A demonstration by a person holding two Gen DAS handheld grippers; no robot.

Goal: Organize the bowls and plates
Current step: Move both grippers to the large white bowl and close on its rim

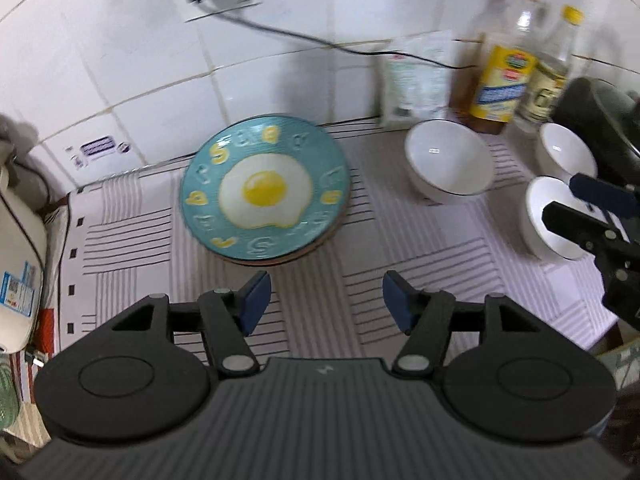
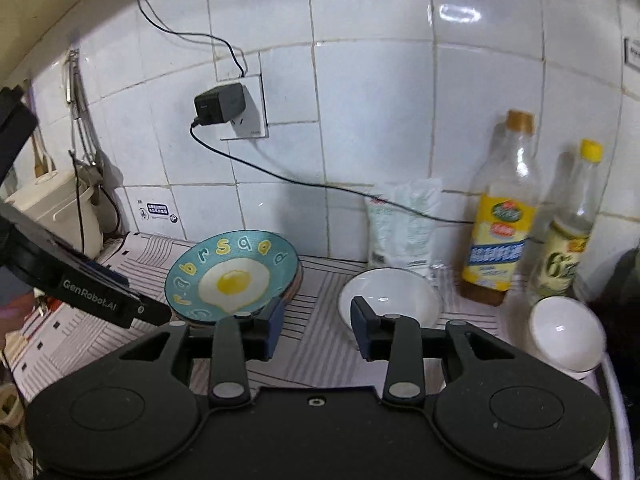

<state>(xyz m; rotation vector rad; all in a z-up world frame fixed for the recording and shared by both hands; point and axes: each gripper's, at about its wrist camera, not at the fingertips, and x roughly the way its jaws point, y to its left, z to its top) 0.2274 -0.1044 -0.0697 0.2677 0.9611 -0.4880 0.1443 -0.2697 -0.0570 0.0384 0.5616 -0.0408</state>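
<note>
The teal egg-print plate (image 1: 265, 189) sits on top of a stack on the striped cloth (image 1: 400, 292) near the tiled wall, ahead of the left gripper (image 1: 324, 304), whose jaws stand apart with nothing between them. 3 white bowls lie to its right: the largest bowl (image 1: 448, 162), a far bowl (image 1: 564, 152) and a near bowl (image 1: 548, 220) beside the right gripper (image 2: 316, 330). That gripper's jaws are parted and empty too, above the cloth between plate and largest bowl.
</note>
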